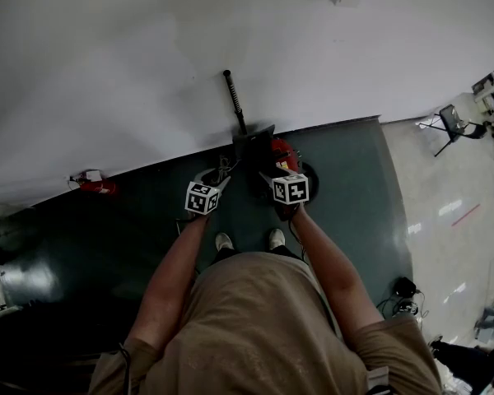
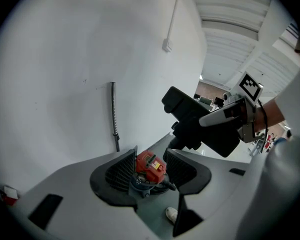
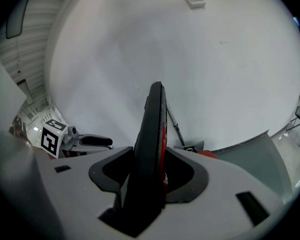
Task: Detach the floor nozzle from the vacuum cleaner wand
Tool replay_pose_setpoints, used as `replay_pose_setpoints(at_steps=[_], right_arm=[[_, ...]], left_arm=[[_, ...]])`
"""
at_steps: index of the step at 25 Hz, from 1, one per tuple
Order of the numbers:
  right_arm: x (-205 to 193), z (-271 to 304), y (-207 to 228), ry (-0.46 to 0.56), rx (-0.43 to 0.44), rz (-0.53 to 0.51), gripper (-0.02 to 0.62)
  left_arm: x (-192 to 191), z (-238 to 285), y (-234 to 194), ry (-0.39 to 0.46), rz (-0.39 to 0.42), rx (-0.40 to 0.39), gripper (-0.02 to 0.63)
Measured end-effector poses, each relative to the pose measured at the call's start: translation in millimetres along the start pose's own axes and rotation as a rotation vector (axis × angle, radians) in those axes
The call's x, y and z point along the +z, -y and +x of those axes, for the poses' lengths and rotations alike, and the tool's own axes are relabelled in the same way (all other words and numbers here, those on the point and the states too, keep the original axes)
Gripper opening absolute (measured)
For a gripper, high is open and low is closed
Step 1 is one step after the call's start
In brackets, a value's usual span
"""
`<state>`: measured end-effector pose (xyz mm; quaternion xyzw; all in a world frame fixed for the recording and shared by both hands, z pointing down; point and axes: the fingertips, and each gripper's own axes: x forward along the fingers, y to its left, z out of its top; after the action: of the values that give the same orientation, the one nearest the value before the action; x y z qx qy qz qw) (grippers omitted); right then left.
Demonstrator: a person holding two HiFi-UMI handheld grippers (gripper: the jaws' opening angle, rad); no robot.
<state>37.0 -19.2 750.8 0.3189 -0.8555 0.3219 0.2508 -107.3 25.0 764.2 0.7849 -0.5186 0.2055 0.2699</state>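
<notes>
So here's what I'm worrying about: the wand (image 1: 234, 99) is only leaning on the white wall (image 1: 148, 48). What I'm taking for the floor nozzle (image 3: 192, 147) is sitting at its foot on the floor, right beside the red canister (image 2: 150, 166). Nothing is bracing that wand. If the nozzle is getting tugged one-handed, I'm guessing the whole stick is sliding down the wall or tipping onto the canister before the joint lets go.

And one-handed is looking likely. The right gripper (image 3: 149, 153) is clamping its fingers (image 3: 182, 171) on a chunky black part (image 3: 151, 114) with a red edge. I can't tell what that part is, but it's keeping that hand busy. It's also sticking out in front, so it could be clipping the wand on the way in.

The left gripper (image 2: 150, 154) is holding its fingers (image 2: 121, 171) apart with nothing between them. The canister is just showing through the gap, down on the floor. Neither gripper is touching the nozzle; both are hanging well short of it.

Containers: only the canister, really. Its red top is sitting on, so I'm not seeing what's inside.

The person's shoes (image 1: 223, 241) are standing near it on the dark mat (image 1: 346, 188), so a toppling wand could be heading for toes.
</notes>
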Motion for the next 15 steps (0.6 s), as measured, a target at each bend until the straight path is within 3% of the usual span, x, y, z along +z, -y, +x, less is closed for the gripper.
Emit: replay_pose_setpoints(at_steps=[15], right_arm=[[4.2,-1.7,-1.9,0.003,0.017,0.003,0.201]], left_arm=[[6.1,-10.2,-1.8,0.014,0.010,0.004,0.207]])
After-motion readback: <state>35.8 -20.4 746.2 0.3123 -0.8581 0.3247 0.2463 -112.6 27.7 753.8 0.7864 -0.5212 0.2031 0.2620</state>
